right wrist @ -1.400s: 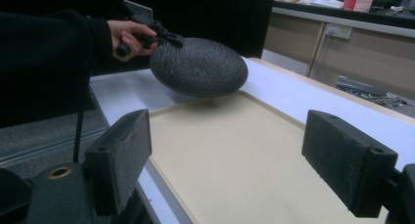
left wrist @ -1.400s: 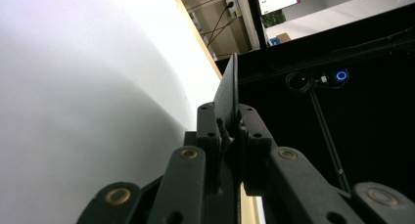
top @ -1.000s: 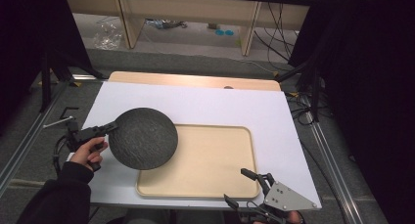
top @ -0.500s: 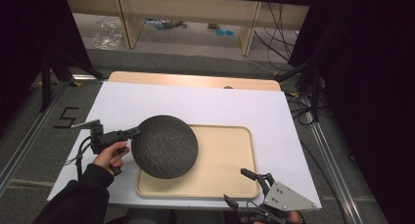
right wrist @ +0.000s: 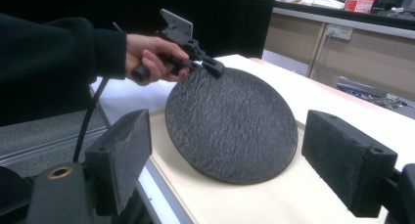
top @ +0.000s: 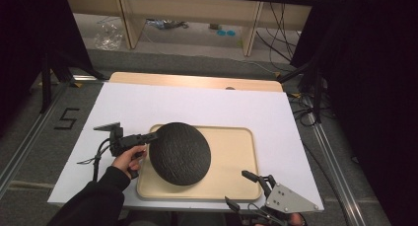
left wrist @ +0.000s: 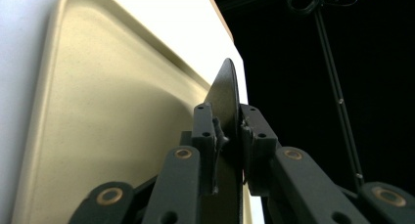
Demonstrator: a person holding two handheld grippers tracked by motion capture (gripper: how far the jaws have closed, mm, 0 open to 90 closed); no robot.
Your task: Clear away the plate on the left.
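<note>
A round black plate (top: 180, 153) with a rough, slate-like face is held tilted over the left half of a beige tray (top: 236, 147). Its left rim is raised and its low edge is at the tray floor (right wrist: 293, 199). My left gripper (top: 152, 136) is shut on that raised rim; in the left gripper view the thin plate edge (left wrist: 226, 87) stands between the closed jaws (left wrist: 229, 131), above the tray (left wrist: 98, 111). My right gripper (top: 236, 188) hovers open at the tray's front right corner. Its view looks across at the plate (right wrist: 230, 126), between its spread pads (right wrist: 122, 150).
The tray lies on a white sheet (top: 197, 105) covering the table, with a wooden strip (top: 197, 81) along the far edge. A "5" mark (top: 67, 118) is on the floor at left. Cables (top: 305, 112) lie off the right side. Dark curtains flank both sides.
My left gripper has carried the plate rightward, from over the white sheet and the tray's left edge to over the tray. The right gripper has stayed put.
</note>
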